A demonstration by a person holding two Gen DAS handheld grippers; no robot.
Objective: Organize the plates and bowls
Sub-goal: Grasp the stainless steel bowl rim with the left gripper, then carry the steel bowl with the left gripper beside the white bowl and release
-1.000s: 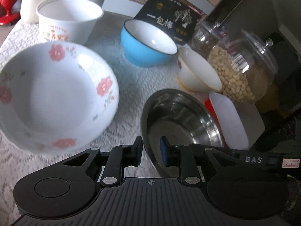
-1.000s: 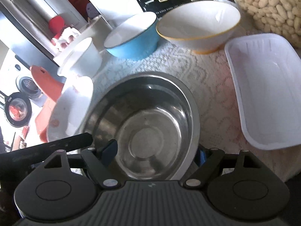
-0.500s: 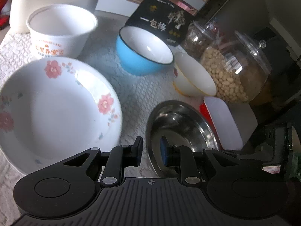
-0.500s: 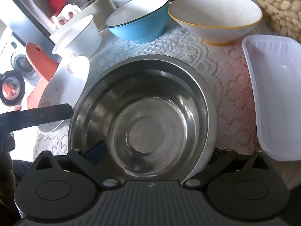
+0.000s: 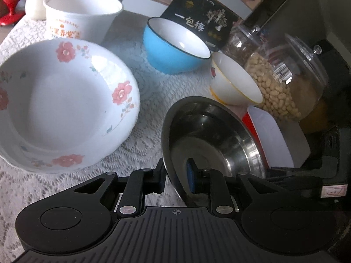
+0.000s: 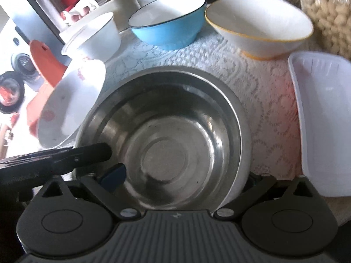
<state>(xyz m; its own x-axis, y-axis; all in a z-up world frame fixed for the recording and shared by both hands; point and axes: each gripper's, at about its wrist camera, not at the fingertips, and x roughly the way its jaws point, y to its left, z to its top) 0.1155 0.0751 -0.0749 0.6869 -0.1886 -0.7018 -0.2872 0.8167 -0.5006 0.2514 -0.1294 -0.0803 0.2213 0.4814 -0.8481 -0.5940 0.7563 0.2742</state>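
Observation:
A steel bowl [image 5: 208, 135] [image 6: 166, 153] sits on the lace cloth between both grippers. My left gripper [image 5: 175, 175] stands narrowly open astride the bowl's left rim, one pad outside and one inside, with no clear squeeze. In the right wrist view its black finger [image 6: 87, 153] reaches over that rim. My right gripper [image 6: 182, 178] is spread wide over the bowl's near side and its jaws are closing. Its blue pad [image 6: 114, 175] hangs free inside, and the other finger is hidden behind the bowl's right wall. A floral plate [image 5: 65, 100] [image 6: 70, 100] lies to the left.
Behind the steel bowl stand a blue bowl [image 5: 173, 50] [image 6: 169, 28], a yellow-rimmed white bowl [image 5: 234, 83] [image 6: 258, 26] and a paper tub [image 5: 81, 19] [image 6: 94, 37]. A white plastic tray [image 5: 272, 135] [image 6: 322, 120] lies to its right. A peanut jar [image 5: 285, 76] stands behind the tray.
My left gripper has slid onto the steel bowl's rim, which now lies between its fingers at an unchanged gap. My right gripper has closed in over the bowl and spread its jaws wider.

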